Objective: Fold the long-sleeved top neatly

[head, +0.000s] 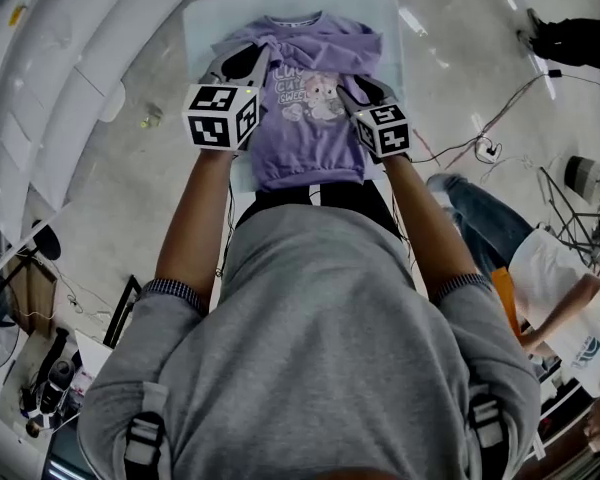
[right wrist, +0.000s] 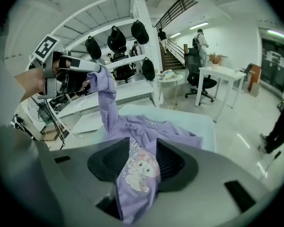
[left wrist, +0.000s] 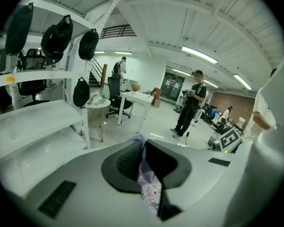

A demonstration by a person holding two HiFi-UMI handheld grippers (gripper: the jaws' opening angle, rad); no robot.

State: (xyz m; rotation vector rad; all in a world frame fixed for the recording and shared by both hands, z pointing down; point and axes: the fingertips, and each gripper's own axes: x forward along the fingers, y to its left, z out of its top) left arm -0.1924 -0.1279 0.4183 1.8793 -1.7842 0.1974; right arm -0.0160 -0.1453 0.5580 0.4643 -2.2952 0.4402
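Observation:
A purple long-sleeved top with a cartoon print lies on a small white table, hem toward me. My left gripper is at the top's left shoulder, shut on a sleeve; in the left gripper view a thin strip of purple cloth is pinched between the pads. The right gripper view shows that sleeve lifted off the top by the left gripper. My right gripper is at the top's right side, its jaws closed on a bunched fold of the printed front.
White curved shelving runs along the left. Cables trail over the floor at right, where a person crouches. Racks hung with black caps, a desk with a chair and a standing person are farther off.

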